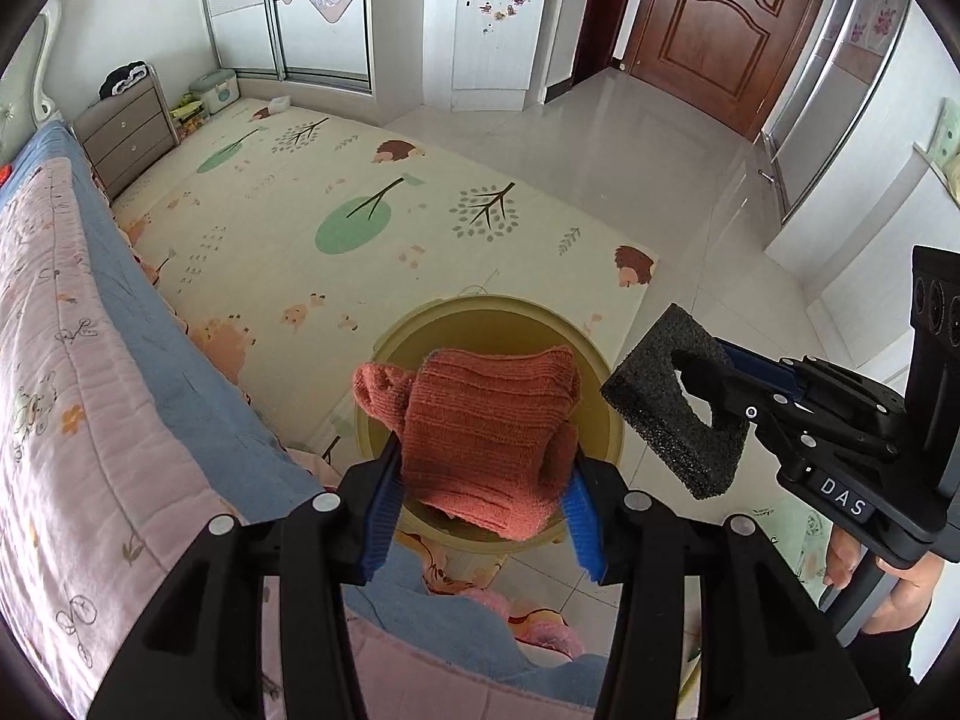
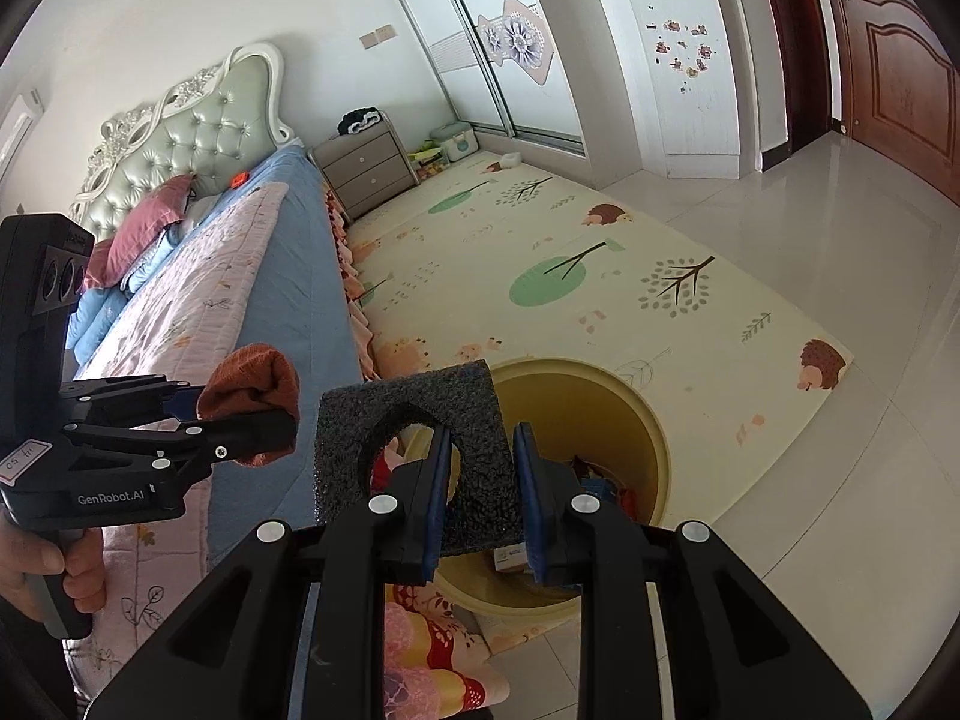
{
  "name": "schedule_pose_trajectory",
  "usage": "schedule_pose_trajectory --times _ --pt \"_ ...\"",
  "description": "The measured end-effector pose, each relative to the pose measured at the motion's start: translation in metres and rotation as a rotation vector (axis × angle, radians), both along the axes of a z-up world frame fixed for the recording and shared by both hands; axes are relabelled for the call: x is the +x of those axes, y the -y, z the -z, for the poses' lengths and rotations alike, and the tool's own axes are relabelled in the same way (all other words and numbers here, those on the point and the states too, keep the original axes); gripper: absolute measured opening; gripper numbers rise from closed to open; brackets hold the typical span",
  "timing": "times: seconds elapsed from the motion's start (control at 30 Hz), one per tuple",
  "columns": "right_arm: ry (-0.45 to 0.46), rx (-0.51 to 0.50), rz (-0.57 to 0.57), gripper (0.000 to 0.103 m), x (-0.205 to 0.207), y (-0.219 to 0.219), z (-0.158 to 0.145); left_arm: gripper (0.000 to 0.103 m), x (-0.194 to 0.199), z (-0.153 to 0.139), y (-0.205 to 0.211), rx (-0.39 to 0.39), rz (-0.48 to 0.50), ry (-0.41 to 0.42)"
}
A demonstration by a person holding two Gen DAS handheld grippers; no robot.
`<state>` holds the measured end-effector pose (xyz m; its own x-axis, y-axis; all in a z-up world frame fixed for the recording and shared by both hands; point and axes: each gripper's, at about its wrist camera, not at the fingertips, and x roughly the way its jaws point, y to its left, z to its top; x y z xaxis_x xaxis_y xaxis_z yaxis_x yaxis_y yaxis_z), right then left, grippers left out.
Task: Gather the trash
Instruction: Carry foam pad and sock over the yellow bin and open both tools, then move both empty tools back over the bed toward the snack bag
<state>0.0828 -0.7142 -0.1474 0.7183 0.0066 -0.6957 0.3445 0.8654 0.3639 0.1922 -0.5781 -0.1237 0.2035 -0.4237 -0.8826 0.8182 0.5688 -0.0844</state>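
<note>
The left gripper (image 1: 483, 498) is clamped on a rust-orange knitted sock (image 1: 489, 432), its blue-padded fingers (image 1: 379, 516) pressing the fabric from both sides. In the left wrist view the sock hangs bunched directly above the open mouth of a pale yellow round trash bin (image 1: 606, 372), with the toe end flopping out to the left. The bin stands on the floor at the corner of a cream play mat (image 1: 372, 180) printed with trees and hedgehogs, just beside the edge of the bed (image 1: 90, 360), which is covered by a pink quilt over a blue sheet.

The right gripper (image 2: 483, 498) is closed on a dark grey block of coarse foam (image 2: 480, 420) that has a rounded hole cut through it. One finger (image 2: 435, 492) sits inside that hole and the other presses the outer edge, so the foam wall is pinched between them. In the right wrist view the foam is held upright at the near left rim of the bin (image 2: 654, 438), and some scraps, among them a small white carton, lie at the bottom of the bin. In the left wrist view the same foam block (image 1: 666, 414) sits to the right of the bin rim, close beside the sock but not touching it.

A hand (image 1: 876, 576) grips the handle under the right gripper, and another hand (image 2: 42, 564) holds the left one. Beyond the mat stand a grey bedside drawer unit (image 2: 366, 165), a sliding wardrobe (image 1: 300, 6) and a brown wooden door (image 1: 720, 18).
</note>
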Motion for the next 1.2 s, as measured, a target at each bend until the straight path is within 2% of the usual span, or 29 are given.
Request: schedule_pose_trajectory --times 0.23,0.3,0.33,0.37,0.43,0.57,0.73,1.0,1.2 --pt "-0.044 -0.009 0.018 0.022 0.019 0.020 0.021 0.048 0.021 0.012 0.017 0.007 -0.024 -0.045" --pt "-0.053 -0.007 0.018 0.025 0.024 0.023 0.026 0.051 0.024 0.016 0.023 0.013 -0.022 -0.058" --pt "-0.067 -0.009 0.013 0.035 0.027 0.024 0.029 0.060 0.025 0.017 0.024 0.016 -0.025 -0.062" --pt "-0.083 -0.017 0.019 0.041 0.030 0.025 0.033 0.076 0.026 0.018 0.025 0.025 -0.034 -0.054" --pt "-0.103 -0.039 0.034 0.041 0.033 0.027 0.039 0.087 0.025 0.019 0.025 0.036 -0.047 -0.029" --pt "-0.110 -0.014 0.049 0.041 0.029 0.030 0.046 0.087 0.023 0.017 0.024 0.029 -0.028 -0.028" --pt "-0.094 -0.009 0.030 0.041 0.020 0.020 0.037 0.087 0.015 0.008 0.020 0.004 -0.020 0.007" --pt "-0.047 -0.036 0.014 0.041 0.011 0.006 0.002 0.087 -0.005 -0.016 -0.003 -0.036 -0.009 0.052" --pt "0.004 -0.066 -0.018 0.041 0.007 -0.020 -0.034 0.087 -0.014 -0.046 -0.040 -0.083 -0.042 0.098"
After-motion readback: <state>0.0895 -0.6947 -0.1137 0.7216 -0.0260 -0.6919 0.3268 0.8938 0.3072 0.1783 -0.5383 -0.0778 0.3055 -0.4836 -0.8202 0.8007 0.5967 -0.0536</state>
